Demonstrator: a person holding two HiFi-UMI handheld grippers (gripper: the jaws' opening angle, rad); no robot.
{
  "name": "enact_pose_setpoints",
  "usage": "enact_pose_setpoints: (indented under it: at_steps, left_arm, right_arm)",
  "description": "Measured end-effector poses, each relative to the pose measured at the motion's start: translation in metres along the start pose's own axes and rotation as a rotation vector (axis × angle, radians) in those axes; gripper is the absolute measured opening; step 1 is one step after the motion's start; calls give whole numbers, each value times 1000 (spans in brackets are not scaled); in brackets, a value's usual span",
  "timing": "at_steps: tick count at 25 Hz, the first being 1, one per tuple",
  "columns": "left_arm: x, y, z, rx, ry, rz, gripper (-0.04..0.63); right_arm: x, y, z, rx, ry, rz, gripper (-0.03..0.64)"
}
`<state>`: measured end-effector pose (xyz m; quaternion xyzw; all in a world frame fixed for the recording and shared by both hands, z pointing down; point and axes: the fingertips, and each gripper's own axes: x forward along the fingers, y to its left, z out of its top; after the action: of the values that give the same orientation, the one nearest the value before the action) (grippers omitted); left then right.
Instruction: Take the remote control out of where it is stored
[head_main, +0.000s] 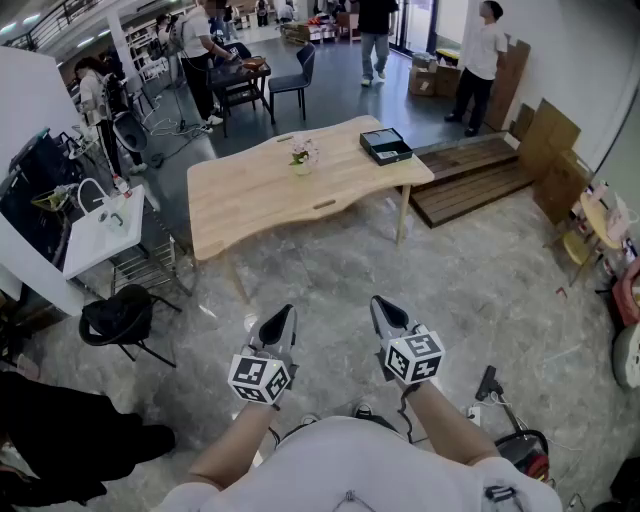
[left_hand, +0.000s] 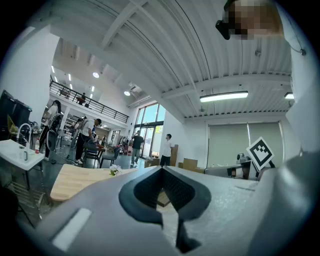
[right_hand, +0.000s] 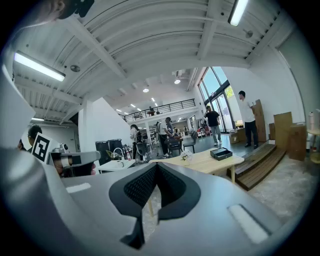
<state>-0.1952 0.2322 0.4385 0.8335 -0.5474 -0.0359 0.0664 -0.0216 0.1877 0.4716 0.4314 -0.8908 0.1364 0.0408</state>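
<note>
A wooden table (head_main: 260, 190) stands on the stone floor well ahead of me. A black box (head_main: 386, 146) lies at its far right corner, and a small flower vase (head_main: 302, 155) stands near the middle. No remote control shows in any view. My left gripper (head_main: 283, 318) and right gripper (head_main: 383, 308) are held side by side near my body, far short of the table, both pointing toward it. Both are shut with nothing between the jaws. The right gripper view shows the right gripper (right_hand: 156, 167) with the box (right_hand: 220, 154) beyond it. The left gripper view shows the left gripper (left_hand: 161, 172) and the table (left_hand: 75, 180).
A white sink stand (head_main: 100, 228) and a black stool (head_main: 122, 315) are at the left. Wooden pallets (head_main: 470, 175) and cardboard (head_main: 555, 150) lie to the right of the table. Several people stand at the back. A black and red tool (head_main: 505, 420) rests by my right foot.
</note>
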Motion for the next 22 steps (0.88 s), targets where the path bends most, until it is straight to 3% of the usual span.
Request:
enact_pose_setpoints:
  at_steps: [22]
  left_arm:
    - [7,1,-14,-39,14,-17,0]
  right_arm:
    - [-3,-4,-2,-25,7,-25,26]
